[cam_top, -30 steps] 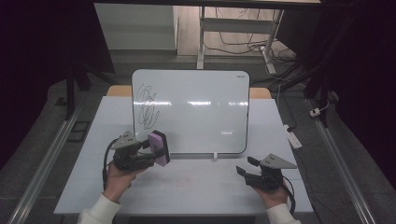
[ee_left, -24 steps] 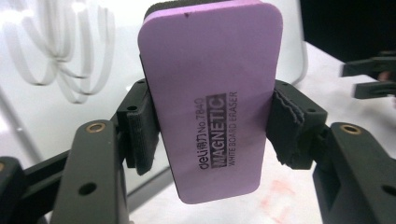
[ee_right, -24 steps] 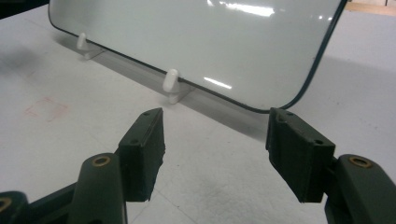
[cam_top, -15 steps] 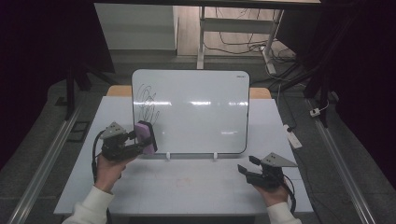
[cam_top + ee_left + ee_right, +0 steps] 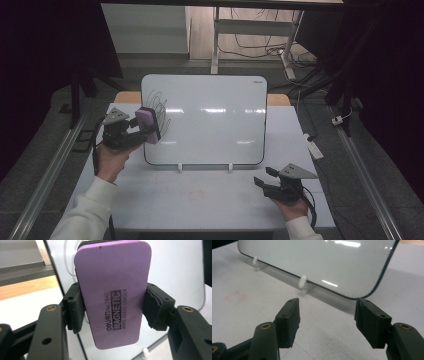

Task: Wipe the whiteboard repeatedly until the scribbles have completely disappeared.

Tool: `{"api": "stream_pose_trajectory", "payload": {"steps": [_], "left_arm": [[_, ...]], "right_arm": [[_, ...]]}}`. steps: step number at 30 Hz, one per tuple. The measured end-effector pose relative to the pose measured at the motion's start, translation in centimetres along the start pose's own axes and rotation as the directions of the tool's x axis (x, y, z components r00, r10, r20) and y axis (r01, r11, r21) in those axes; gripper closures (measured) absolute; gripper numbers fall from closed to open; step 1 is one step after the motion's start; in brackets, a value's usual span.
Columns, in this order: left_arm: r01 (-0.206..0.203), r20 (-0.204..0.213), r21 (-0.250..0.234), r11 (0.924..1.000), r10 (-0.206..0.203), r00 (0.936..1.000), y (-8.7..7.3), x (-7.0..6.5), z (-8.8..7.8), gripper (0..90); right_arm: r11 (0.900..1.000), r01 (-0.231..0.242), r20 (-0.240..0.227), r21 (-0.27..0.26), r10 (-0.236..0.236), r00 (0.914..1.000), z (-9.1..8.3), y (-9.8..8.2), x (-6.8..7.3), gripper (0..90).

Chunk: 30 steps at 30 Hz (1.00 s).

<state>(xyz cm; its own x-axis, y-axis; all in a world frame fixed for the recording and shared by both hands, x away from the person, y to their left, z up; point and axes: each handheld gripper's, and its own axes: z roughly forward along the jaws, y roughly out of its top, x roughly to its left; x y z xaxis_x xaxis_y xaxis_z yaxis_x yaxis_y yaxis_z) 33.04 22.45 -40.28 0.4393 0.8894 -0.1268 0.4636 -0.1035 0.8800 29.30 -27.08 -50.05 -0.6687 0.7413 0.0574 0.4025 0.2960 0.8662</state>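
While the left gripper (image 5: 142, 131) pinches a purple eraser (image 5: 112, 293) between its jaws, held at the scribble (image 5: 159, 107) on the upright whiteboard (image 5: 210, 120), the right gripper (image 5: 265, 178) rests on the tabletop (image 5: 200, 200), jaws spread and empty. Two white feet (image 5: 303, 284) prop the board; a faint red stain (image 5: 235, 297) lies nearby.

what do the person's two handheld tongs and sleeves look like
Both the left tongs and the right tongs are black, each with two jaws lined by dark ribbed pads and brass-coloured pivot screws. Each carries a grey three-cornered plate on top and trails a black cable. The person wears white long sleeves.
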Motion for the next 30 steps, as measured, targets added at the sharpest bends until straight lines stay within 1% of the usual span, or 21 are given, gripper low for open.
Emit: {"api": "stream_pose_trajectory", "payload": {"steps": [3,8,13,16,17,23,27,30], "left_arm": [[0.006,-0.014,-0.002,1.0000,-0.006,0.9999,0.3,0.5,0.1,39.6],[0.021,-0.020,-0.015,0.9997,-0.021,0.9996,0.4,1.0,0.3,39.6],[0.019,-0.034,-0.018,0.9997,-0.019,0.9992,0.7,1.3,0.6,39.7],[0.028,-0.038,-0.017,0.9995,-0.029,0.9989,1.3,1.5,0.9,39.7],[0.028,-0.041,-0.017,0.9995,-0.028,0.9988,1.5,1.5,1.0,39.7],[0.011,-0.078,0.000,0.9999,-0.011,0.9969,2.8,1.5,2.0,39.7],[0.011,-0.100,0.015,0.9998,-0.009,0.9950,4.0,1.6,2.7,39.8],[0.011,-0.103,0.016,0.9998,-0.010,0.9947,4.8,1.7,3.1,39.8]], "right_arm": [[1.000,0.002,-0.001,-0.001,-0.002,1.0000,0.0,0.0,0.0,36.6],[1.000,-0.003,0.006,0.004,0.003,1.0000,0.1,-0.1,-0.2,36.4],[1.000,-0.009,0.017,0.001,0.009,0.9998,-0.1,-0.1,-0.3,36.4],[1.000,-0.012,0.018,0.001,0.012,0.9998,-0.1,-0.1,-0.4,36.3],[1.000,-0.014,0.012,-0.001,0.014,0.9998,-0.1,-0.1,-0.4,36.2],[1.000,-0.005,0.005,0.001,0.005,1.0000,0.0,-0.1,-0.3,36.1],[1.000,-0.010,0.003,0.002,0.010,0.9999,0.0,-0.1,-0.3,36.1],[1.000,-0.007,0.002,0.003,0.007,1.0000,0.0,-0.1,-0.3,36.1]]}}
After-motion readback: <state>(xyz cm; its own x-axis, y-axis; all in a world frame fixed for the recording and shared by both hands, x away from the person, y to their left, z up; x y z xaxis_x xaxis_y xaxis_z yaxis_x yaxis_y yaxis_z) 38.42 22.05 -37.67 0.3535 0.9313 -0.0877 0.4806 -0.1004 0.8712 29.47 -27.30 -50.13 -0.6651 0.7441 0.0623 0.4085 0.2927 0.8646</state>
